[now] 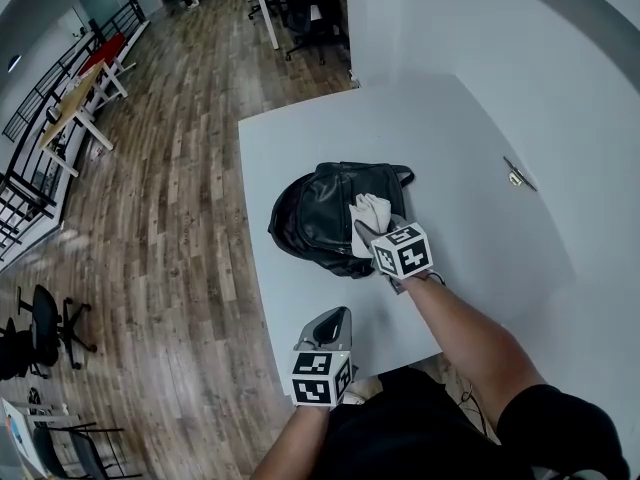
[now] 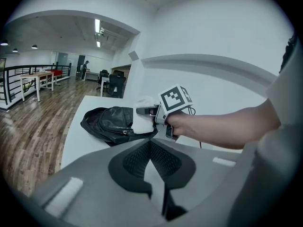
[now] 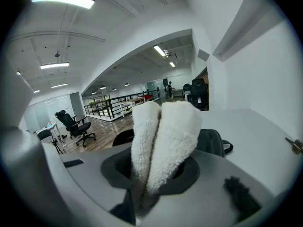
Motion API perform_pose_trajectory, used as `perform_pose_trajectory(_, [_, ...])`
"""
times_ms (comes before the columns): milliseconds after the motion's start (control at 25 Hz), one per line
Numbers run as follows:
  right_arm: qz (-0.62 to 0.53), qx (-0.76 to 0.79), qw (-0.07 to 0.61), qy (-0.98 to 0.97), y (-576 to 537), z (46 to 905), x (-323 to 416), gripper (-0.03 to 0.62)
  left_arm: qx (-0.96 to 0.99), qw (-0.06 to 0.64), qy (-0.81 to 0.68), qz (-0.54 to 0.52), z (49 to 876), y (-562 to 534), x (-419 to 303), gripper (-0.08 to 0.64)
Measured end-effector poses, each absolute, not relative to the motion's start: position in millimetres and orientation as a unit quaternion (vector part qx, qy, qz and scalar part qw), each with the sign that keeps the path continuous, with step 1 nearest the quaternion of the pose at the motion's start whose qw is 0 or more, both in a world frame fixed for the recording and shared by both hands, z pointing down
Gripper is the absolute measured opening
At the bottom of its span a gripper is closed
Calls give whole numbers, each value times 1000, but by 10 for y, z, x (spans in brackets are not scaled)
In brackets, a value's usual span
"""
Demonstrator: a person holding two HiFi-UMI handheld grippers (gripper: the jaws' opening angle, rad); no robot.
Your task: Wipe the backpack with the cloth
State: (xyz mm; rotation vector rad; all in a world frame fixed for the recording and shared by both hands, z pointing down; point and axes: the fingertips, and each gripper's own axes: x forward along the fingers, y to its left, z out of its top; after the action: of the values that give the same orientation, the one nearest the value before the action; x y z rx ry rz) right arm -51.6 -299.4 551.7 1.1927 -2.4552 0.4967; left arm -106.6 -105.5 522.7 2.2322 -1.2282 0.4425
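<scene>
A black leather backpack (image 1: 315, 218) lies flat near the middle of the white table (image 1: 330, 128). My right gripper (image 1: 364, 232) is shut on a folded white cloth (image 1: 373, 211), which rests over the backpack's right part. In the right gripper view the cloth (image 3: 165, 136) stands up between the jaws and hides most of the backpack (image 3: 214, 143). My left gripper (image 1: 335, 320) hovers over the table's near edge, shut and holding nothing, well short of the backpack. The left gripper view shows the backpack (image 2: 111, 122), the cloth (image 2: 142, 119) and my right gripper (image 2: 144, 111) ahead.
A white wall runs along the table's right side and carries a small metal fitting (image 1: 515, 176). Wooden floor lies to the left, with office chairs (image 1: 45, 328) and desks farther off. The table's left and near edges drop to the floor.
</scene>
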Motion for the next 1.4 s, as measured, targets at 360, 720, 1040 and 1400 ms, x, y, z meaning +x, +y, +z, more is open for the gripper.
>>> perform_pose_trajectory(360, [169,457,188,-853,-2930,5464,-74,95,841,267,-440,166,5179,-959,-965,8])
perform_pose_trajectory(720, [163,492,186,-834,-2789,5405,282,95,849,260,-429,165,5149,-777,-964,8])
perform_pose_trajectory(1040, [156,519,189,-819,-2553,5326,484,95,858,251,-419,161,5082,-578,-970,8])
perform_pose_trajectory(1400, [141,527,189,-816,-2201,5146,470,95,863,242,-418,149,4953,-286,-1061,8])
